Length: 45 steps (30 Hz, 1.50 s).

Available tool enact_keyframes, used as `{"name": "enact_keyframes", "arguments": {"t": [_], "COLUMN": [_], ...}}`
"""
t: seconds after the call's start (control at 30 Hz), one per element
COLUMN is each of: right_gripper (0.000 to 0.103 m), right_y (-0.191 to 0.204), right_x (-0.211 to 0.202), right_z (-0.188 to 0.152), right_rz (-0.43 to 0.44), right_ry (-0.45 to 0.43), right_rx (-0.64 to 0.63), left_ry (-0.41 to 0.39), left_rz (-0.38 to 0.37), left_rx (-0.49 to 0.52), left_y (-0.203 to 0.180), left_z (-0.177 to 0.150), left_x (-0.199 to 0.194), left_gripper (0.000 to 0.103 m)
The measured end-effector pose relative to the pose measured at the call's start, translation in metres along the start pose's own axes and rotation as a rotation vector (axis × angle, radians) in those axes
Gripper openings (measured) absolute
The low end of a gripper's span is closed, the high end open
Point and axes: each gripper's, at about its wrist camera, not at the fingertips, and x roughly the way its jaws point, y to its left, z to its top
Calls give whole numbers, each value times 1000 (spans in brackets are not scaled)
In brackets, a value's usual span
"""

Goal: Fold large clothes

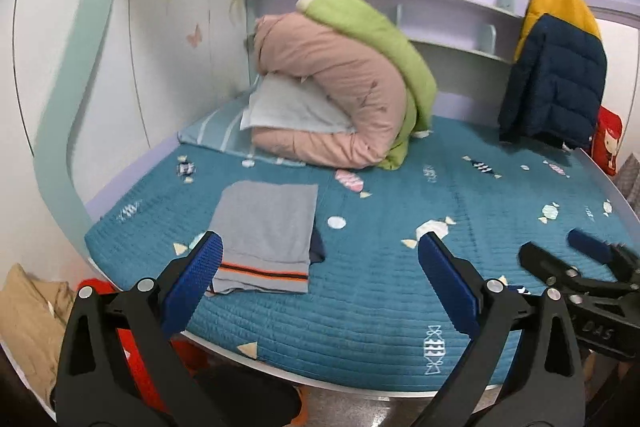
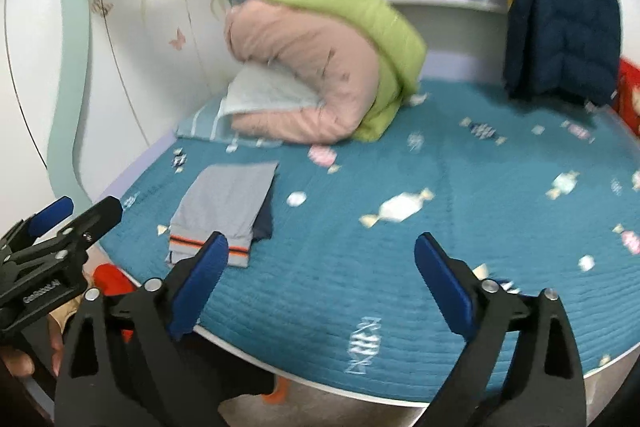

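Observation:
A folded grey garment [image 1: 266,233] with an orange and dark stripe at its near hem lies on the teal bedspread [image 1: 400,267], a dark blue piece under its right edge. It also shows in the right wrist view [image 2: 226,205]. My left gripper [image 1: 320,275] is open and empty, held above the bed's near edge, its left finger just in front of the garment. My right gripper [image 2: 322,275] is open and empty above the bed's near edge, right of the garment. The right gripper also shows at the far right of the left view [image 1: 576,259].
A rolled pink and green duvet [image 1: 344,79] with a pale pillow [image 1: 288,107] sits at the bed's head. A navy and yellow puffer jacket [image 1: 556,67] hangs at the right. Shelves [image 1: 440,11] run behind. Tan cloth [image 1: 28,319] and something red [image 1: 96,287] lie off the bed's left edge.

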Motion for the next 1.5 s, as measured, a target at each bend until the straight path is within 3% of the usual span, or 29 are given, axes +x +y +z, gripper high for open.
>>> {"name": "enact_keyframes", "arguments": {"t": [0.33, 0.57, 1.1, 1.5], "right_gripper": [95, 96, 96, 96], "right_y": [-4, -8, -18, -20], "right_x": [-86, -122, -144, -145], "right_z": [10, 15, 17, 16], "right_rz": [-34, -58, -90, -105], "right_ry": [-168, -252, -311, -310], "right_rx": [-44, -51, -31, -29], "left_ry": [-130, -224, -321, -328], "left_rz": [-41, -75, -68, -50], "left_rx": [14, 26, 56, 68], "left_y": [-35, -53, -68, -74], "left_z": [20, 34, 39, 37], "left_x": [-66, -99, -125, -127], "left_gripper": [98, 98, 98, 98]}}
